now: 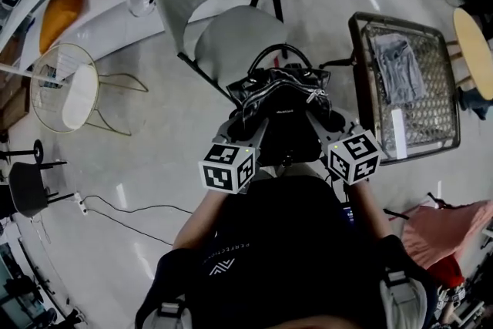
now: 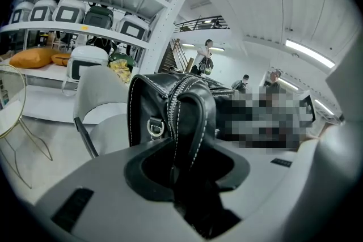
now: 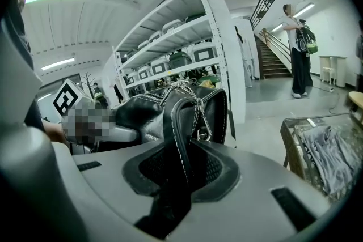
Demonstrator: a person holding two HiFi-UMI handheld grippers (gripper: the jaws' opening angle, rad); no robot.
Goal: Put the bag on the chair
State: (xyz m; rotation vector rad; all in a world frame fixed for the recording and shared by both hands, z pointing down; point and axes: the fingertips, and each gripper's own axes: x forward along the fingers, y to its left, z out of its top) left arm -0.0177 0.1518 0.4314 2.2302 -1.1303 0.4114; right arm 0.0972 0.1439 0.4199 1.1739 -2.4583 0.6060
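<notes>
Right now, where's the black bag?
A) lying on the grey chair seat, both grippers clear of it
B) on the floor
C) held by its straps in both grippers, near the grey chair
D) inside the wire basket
C: a stitched strap is clamped in the left gripper and another in the right gripper, with the bag hanging by the grey chair.

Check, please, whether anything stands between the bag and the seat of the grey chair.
Nothing visible does. The black bag, gripped by its straps in the left gripper and the right gripper, hangs just in front of the grey chair, whose seat looks bare; no object shows between them.
</notes>
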